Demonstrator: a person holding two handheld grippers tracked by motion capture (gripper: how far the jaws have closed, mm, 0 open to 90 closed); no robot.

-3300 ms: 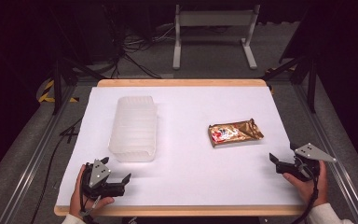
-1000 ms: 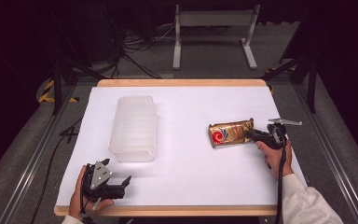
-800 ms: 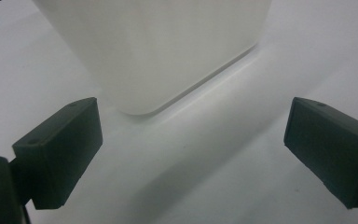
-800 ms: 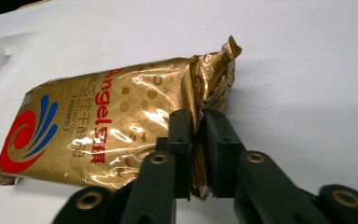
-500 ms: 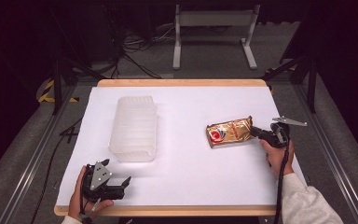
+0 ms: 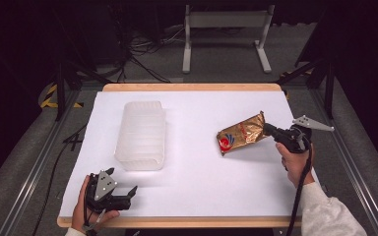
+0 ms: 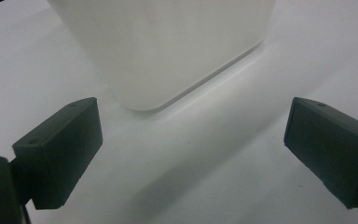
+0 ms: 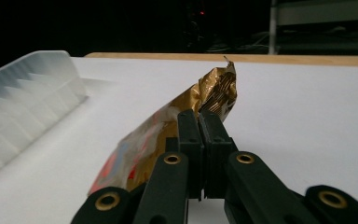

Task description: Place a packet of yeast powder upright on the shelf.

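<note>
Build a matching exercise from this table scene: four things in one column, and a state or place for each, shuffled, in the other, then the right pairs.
Things:
1. gold snack packet
2. translucent plastic container
3. left gripper
4. right gripper

States or places:
A. jaws wide open, nothing between them, at the near left edge of the white table
B. standing on the left half of the table, touched by nothing
C. shut on one end of the packet
D. pinched at its right end, that end tilted up off the table

Pairs: 1-D, 2-B, 3-A, 4-C
</note>
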